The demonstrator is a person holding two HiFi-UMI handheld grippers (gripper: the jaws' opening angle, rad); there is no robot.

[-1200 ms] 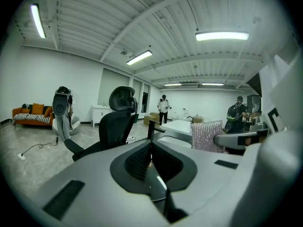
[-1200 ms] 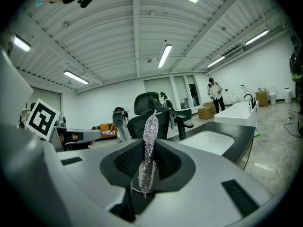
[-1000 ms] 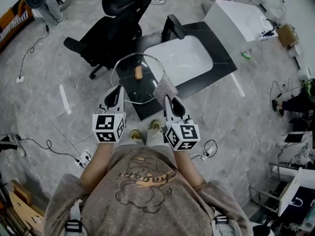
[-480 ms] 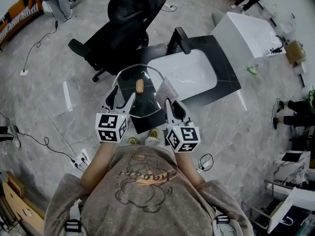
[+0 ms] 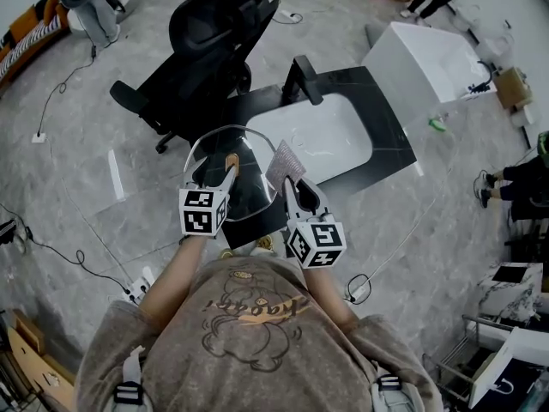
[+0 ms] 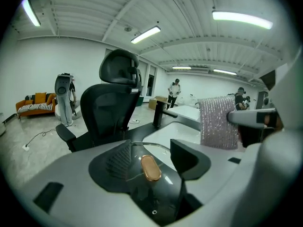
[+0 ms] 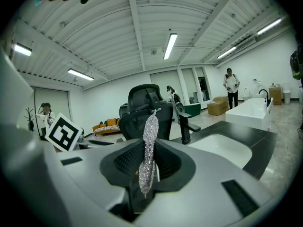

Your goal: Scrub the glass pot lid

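Note:
The glass pot lid [image 5: 254,189] lies flat on the near corner of the black counter [image 5: 388,120]. Its bronze knob [image 5: 230,160] points up. My left gripper [image 5: 218,167] hovers over the lid, open, with the knob [image 6: 151,167] low between its jaws and touching neither. In the left gripper view the lid [image 6: 163,193] lies dark under the left gripper [image 6: 151,156]. My right gripper [image 5: 288,184] is just right of the lid, shut on a silver scrubbing cloth [image 5: 285,159]. That cloth [image 7: 149,141] stands upright out of the right gripper [image 7: 147,163].
A white sink basin [image 5: 315,136] with a black faucet [image 5: 301,77] is set in the counter beyond the lid. A black office chair [image 5: 202,48] stands at the far left. A white box [image 5: 420,43] sits at the far right. Cables and a power strip [image 5: 139,285] lie on the floor.
My left gripper's jaws have gone from shut at the lid's left rim to wide apart, and it has moved right over the lid to its knob. The right gripper still grips the cloth.

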